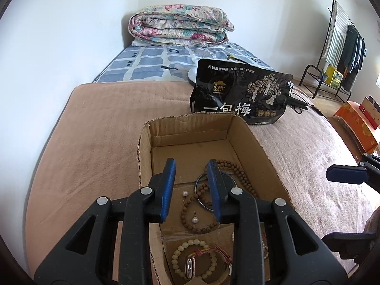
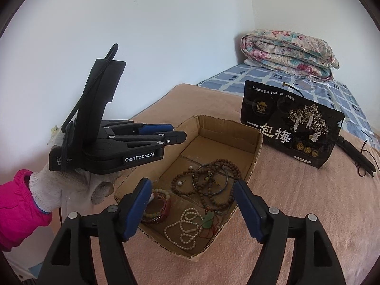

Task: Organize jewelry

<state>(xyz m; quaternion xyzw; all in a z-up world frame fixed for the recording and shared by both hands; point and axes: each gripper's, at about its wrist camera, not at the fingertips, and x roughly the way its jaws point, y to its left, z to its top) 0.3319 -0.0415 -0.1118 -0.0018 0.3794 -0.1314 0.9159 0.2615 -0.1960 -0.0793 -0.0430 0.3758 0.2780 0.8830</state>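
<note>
I judge the jewelry in the box (image 2: 257, 142) light, loose and prone to tangle: the brown beads (image 2: 215, 182) drape over the stiff bangle (image 2: 224, 185), whose rim is the surest hold, while the pearl strand (image 2: 187, 228), jade pendant (image 2: 208, 220), pale bracelet (image 1: 190, 258), watch (image 1: 191, 267) and tiny earrings (image 1: 195, 219) lie toward the box's near end. My left gripper (image 1: 191, 169) hangs over the box, fingers parted and empty. My right gripper (image 2: 193, 190) is spread wide, empty, at the near edge, the box resting on the blanket (image 2: 296, 201) before a black bag (image 2: 292, 123).

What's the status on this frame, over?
Left gripper open, empty, over cardboard box. Right gripper open, empty. Jewelry tangled inside: brown beads, bangle. Nothing blocking.
</note>
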